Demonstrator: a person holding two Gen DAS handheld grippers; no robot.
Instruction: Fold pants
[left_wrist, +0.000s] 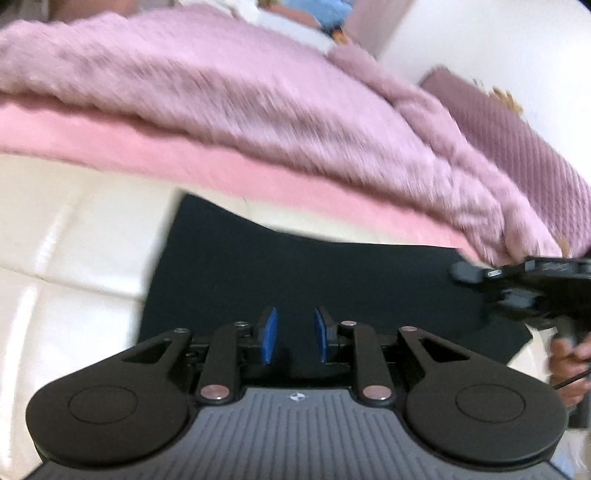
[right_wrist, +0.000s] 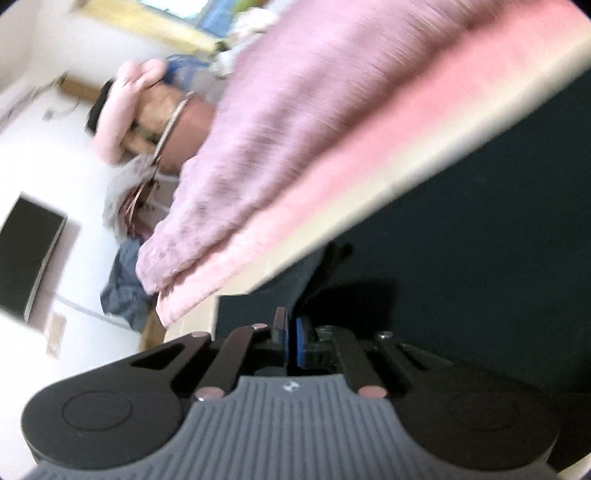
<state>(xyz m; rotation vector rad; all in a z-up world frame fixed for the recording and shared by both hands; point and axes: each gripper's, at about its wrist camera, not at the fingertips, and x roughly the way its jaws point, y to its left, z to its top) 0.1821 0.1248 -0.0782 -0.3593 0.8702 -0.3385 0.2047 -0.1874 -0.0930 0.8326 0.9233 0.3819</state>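
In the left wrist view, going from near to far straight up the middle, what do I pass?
Left tool → black pants → cream surface → pink sheet → fluffy mauve blanket.

The dark, almost black pants (left_wrist: 314, 266) made of soft flat cloth lie spread out on a shiny cream surface (left_wrist: 66, 258). They look smooth, with hardly any bumps. Their far edge sits close to a pink sheet (left_wrist: 184, 162), and a fluffy lilac blanket (left_wrist: 221, 92) lies past that. From the right side, the same dark cloth (right_wrist: 480, 240) fills much of the view, flat and plain. Both pictures are blurry, so seams and pockets cannot be made out.
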